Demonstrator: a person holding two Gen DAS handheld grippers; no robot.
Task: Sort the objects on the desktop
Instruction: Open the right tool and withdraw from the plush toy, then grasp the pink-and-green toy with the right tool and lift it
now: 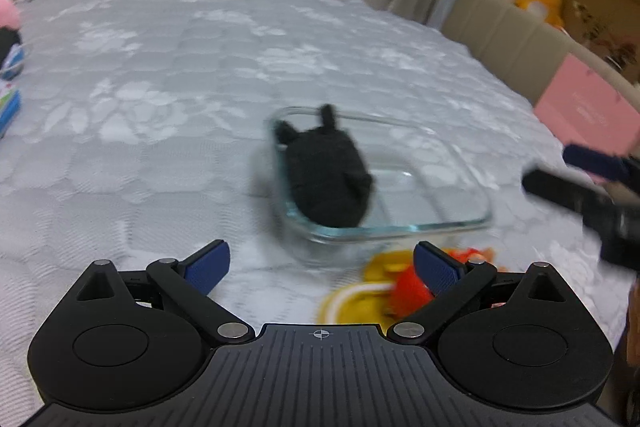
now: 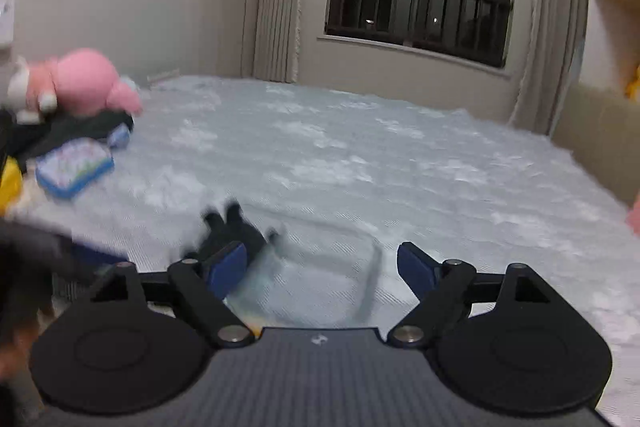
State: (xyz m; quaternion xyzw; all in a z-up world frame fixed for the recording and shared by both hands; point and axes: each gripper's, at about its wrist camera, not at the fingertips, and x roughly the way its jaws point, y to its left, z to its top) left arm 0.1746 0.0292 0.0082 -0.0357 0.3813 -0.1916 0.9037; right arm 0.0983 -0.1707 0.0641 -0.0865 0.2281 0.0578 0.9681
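The one black plush toy with two small ears [image 1: 326, 173] lies inside the clear square glass dish [image 1: 452, 223] on your pale floral bedspread [image 1: 168, 75], pressed against the dish's left wall, ears pointing away from you. In your right wrist view the same toy [image 2: 236, 227] is smeared by motion and partly hidden behind your gripper's left finger, and the dish [image 2: 370, 267] is little more than a faint outline.

Your left gripper [image 1: 322, 265] has its jaws spread wide and grips nothing. Just under its right finger sits one yellow and orange-red plush toy [image 1: 384, 291] — blurred, cut off by the gripper body, touching or nearly touching the dish's near edge; you cannot tell which. Your right gripper [image 2: 322, 265] is likewise spread wide and empty — it shows at the right edge of the left view as a dark blur [image 1: 592, 183].

Further out, at the left, lie one pink plush toy [image 2: 86, 83] and one blue-edged flat box [image 2: 74, 167]. At the right, one pink box [image 1: 580, 115] and one yellow plush toy [image 1: 542, 1] on a shelf.
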